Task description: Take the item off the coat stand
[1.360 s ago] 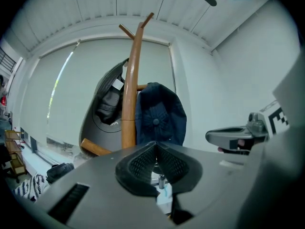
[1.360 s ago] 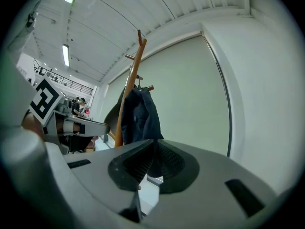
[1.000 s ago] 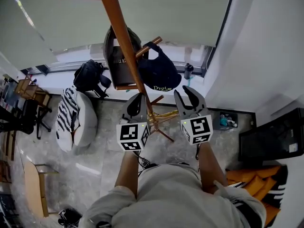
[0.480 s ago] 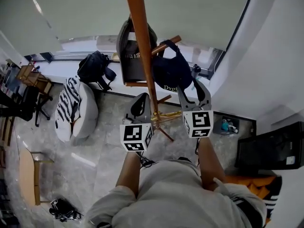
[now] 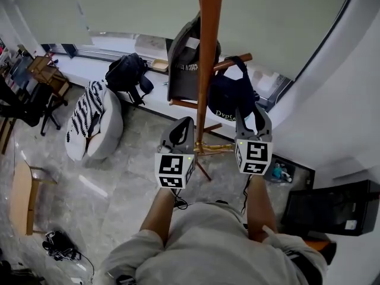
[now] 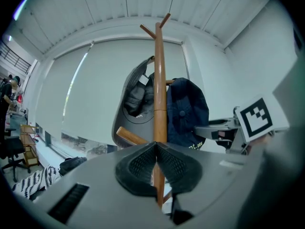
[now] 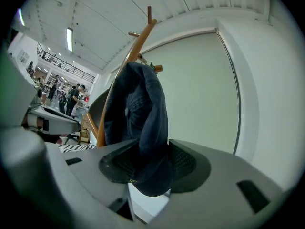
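Note:
A wooden coat stand (image 5: 208,40) rises in front of me. A dark navy cap (image 5: 228,97) hangs from a peg on its right side, and a grey-black item (image 5: 184,70) hangs on its left. My right gripper (image 5: 252,108) has just been closing, and the cap's lower edge (image 7: 138,109) fills the gap between its pads (image 7: 188,163), touching both. My left gripper (image 5: 185,122) is shut and holds nothing, level just left of the pole (image 6: 159,80). In the left gripper view, the navy cap (image 6: 188,113) and the right gripper (image 6: 212,129) show to the right.
A black backpack (image 5: 124,76) lies on the window ledge behind the stand. A striped cushion seat (image 5: 89,120) stands on the floor at left, with chairs (image 5: 35,82) beyond it. At lower right stands a black cabinet (image 5: 332,209), with a white wall just beside the stand.
Both grippers have moved in toward the stand. The right gripper, which stood open below the cap, now has the cap's lower edge between its jaws. The left gripper stays shut.

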